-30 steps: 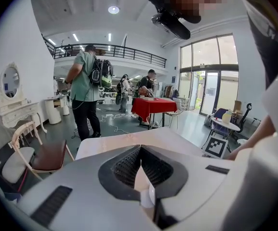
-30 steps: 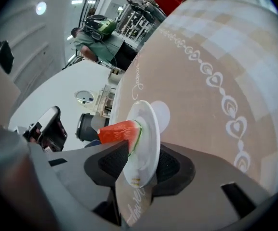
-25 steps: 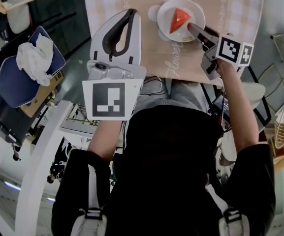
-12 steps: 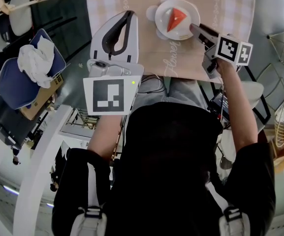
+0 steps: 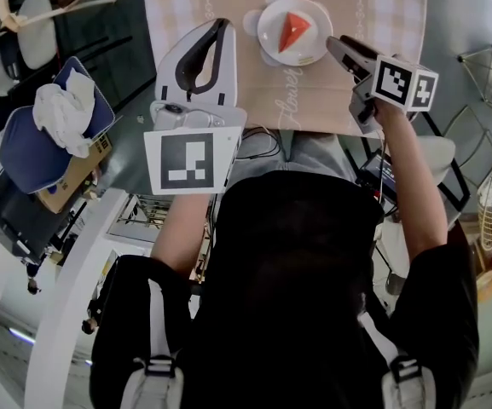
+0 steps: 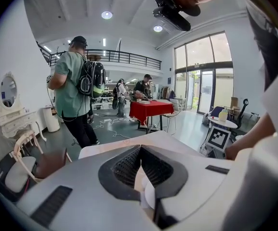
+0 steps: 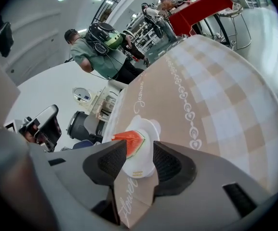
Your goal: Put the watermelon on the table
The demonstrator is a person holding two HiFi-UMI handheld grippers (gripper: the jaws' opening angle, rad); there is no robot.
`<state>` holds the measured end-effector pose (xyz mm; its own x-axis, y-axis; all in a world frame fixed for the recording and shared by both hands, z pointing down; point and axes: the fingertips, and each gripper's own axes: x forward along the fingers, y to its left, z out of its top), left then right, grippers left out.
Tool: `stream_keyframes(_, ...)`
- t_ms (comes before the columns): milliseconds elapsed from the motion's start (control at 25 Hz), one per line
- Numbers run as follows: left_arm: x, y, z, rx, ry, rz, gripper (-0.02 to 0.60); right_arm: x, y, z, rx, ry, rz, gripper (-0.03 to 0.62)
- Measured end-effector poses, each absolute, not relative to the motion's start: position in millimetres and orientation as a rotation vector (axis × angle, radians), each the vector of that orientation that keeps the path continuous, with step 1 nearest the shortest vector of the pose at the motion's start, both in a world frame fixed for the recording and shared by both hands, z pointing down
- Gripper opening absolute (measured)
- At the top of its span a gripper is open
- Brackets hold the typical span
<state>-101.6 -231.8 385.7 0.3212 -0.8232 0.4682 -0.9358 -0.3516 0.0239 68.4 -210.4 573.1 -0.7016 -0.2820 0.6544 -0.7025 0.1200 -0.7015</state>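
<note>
Far left: we see a crumpled white cloth (image 5: 62,107) lying on a blue cushion (image 5: 24,152), well apart from the tablecloth
Left gripper (image 5: 222,25): we hold its tip over the tablecloth's left part; its jaws are pressed together with nothing between them
Tablecloth (image 5: 382,7): beige, checked at the sides, with script lettering
Plate (image 5: 269,34): white, with small rounded ears, resting on the tablecloth between our two grippers
Watermelon slice (image 5: 293,31): a red wedge lying on the plate, touched by neither gripper
Right gripper (image 5: 335,43): just beside the plate's right edge, pointing at it; its jaws have just been opening and stand spread, pinching nothing, and we see the slice beyond the gap
</note>
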Motion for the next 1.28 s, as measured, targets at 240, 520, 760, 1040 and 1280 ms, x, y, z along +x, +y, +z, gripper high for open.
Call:
stream_keyframes(240,-83.8,-232.5,354.6,2.360,-1.589,0.509,0.011,71.6,-227.8,507.8,0.992,-2.188,1.457,0.143)
stream_keyframes(520,-65.3,-232.3,310.3,2.409,-1.623,0.473,0.011,87.8,-254.2,423.1,1.127,-2.342,1.258,0.022)
stream_keyframes(760,-51.7,-222.8,281.4,2.419,-1.661,0.429,0.011,96.7,-252.6,368.1,1.132,-2.461,1.162,0.018)
stream_keyframes(1040,-46.5,-215.8,255.2,2.414,-1.722,0.414,0.011,93.5,-247.6,310.9,1.088,-2.617,1.053,0.018)
stream_keyframes(1280,-51.6,-216.0,236.1,2.433,-1.756,0.401,0.011,82.0,-244.4,285.2,1.038,-2.709,0.954,0.018)
